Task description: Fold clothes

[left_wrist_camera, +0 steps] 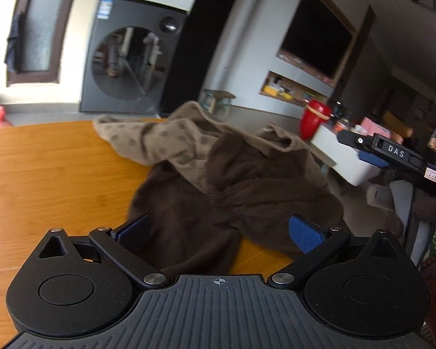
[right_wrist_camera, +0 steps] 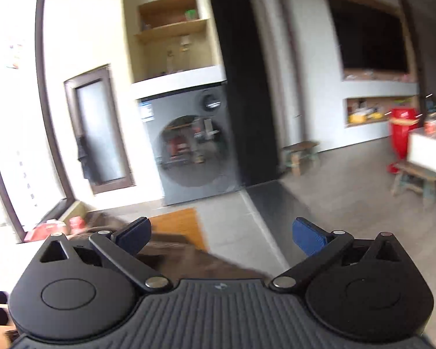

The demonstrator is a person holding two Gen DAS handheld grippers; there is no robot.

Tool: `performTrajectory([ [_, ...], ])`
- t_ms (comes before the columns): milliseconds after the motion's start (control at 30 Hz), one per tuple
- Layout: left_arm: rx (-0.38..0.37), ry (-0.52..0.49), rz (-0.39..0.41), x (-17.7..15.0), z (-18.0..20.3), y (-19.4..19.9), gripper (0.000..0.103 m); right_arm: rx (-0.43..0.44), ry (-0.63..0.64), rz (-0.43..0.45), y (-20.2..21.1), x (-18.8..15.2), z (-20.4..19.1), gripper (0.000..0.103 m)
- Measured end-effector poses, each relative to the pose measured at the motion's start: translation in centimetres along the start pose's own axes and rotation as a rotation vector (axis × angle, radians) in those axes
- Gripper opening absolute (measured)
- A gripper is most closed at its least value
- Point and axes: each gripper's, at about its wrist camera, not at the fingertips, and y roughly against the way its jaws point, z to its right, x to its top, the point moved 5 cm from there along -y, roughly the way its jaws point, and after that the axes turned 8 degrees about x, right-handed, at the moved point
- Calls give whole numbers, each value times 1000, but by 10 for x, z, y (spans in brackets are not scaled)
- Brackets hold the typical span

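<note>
A crumpled garment lies on the wooden table [left_wrist_camera: 49, 168] at its right edge: its dark brown part [left_wrist_camera: 218, 203] is nearest, its tan dotted part [left_wrist_camera: 165, 139] behind. My left gripper [left_wrist_camera: 218, 231] is open, low over the near edge of the brown cloth, holding nothing. My right gripper [left_wrist_camera: 375, 151] shows in the left wrist view at the right, beyond the table edge. In the right wrist view the right gripper [right_wrist_camera: 221, 234] is open and empty, raised, looking across the room; a strip of brown cloth [right_wrist_camera: 189, 258] and a table corner [right_wrist_camera: 180, 224] lie below it.
A grey washing machine [left_wrist_camera: 130, 55] stands against the far wall. A red vase [left_wrist_camera: 314, 117], a white low table [left_wrist_camera: 343, 157] and small wooden stools [right_wrist_camera: 412, 179] are on the floor to the right. A dark TV [left_wrist_camera: 316, 32] hangs on the wall.
</note>
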Motion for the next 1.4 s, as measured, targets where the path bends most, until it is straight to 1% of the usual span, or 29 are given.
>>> performTrajectory([
  [33, -41, 4, -38, -1, 4, -17, 103, 91, -24, -37, -4, -4, -7, 103],
  [67, -61, 21, -79, -4, 3, -34, 103, 149, -40, -64, -7, -7, -13, 103],
  [133, -53, 64, -131, -10, -7, -54, 103, 208, -47, -98, -11, -14, -24, 103],
  [167, -47, 76, -131, -14, -11, -57, 103, 223, -45, -109, -11, -15, -28, 103],
  [233, -52, 81, -110, -17, -17, -56, 103, 277, -70, -144, -14, -18, -35, 103],
  [333, -55, 103, -143, -25, -24, -45, 103, 419, -172, -245, -25, -22, -50, 103],
  [400, -53, 93, -144, -34, -26, -32, 103, 492, -220, -330, -40, -27, -60, 103],
  [467, -46, 81, -140, -43, -29, -18, 103, 514, -224, -366, -56, -31, -73, 103],
  [600, -8, 94, -132, -54, -32, 5, 103, 524, -177, -418, -91, -31, -104, 103],
  [667, 16, 115, -123, -54, -30, 10, 103, 549, -155, -395, -97, -21, -118, 103],
  [733, 28, 136, -116, -54, -30, 11, 103, 444, -77, -240, -94, 2, -119, 103],
  [800, 36, 150, -112, -54, -30, 13, 103, 215, 18, -64, -87, 28, -103, 103],
  [833, 42, 154, -110, -54, -29, 14, 103, 116, 56, 9, -83, 40, -94, 103],
  [900, 45, 159, -100, -52, -29, 16, 103, 82, 42, -10, -82, 51, -69, 103],
  [933, 43, 164, -95, -50, -29, 16, 103, 89, 20, -49, -82, 48, -58, 103],
  [967, 37, 174, -90, -47, -26, 11, 103, 59, 19, -82, -83, 42, -49, 103],
  [1000, 32, 183, -86, -44, -23, 7, 103, -1, 46, -111, -87, 32, -41, 103],
  [1067, 23, 204, -78, -39, -20, 1, 103, -124, 140, -177, -97, 9, -26, 103],
  [1167, 12, 244, -74, -38, -25, 7, 103, -114, 206, -252, -104, -25, -25, 103],
  [1233, 8, 260, -49, -36, -30, 15, 103, -4, 305, -303, -101, -45, -55, 103],
  [1300, -2, 275, -3, -31, -33, 26, 103, 109, 409, -354, -97, -66, -85, 103],
  [1367, -30, 290, 47, -21, -31, 35, 103, 247, 553, -399, -78, -95, -124, 103],
  [1400, -52, 296, 71, -16, -29, 40, 103, 316, 595, -416, -67, -107, -143, 103],
])
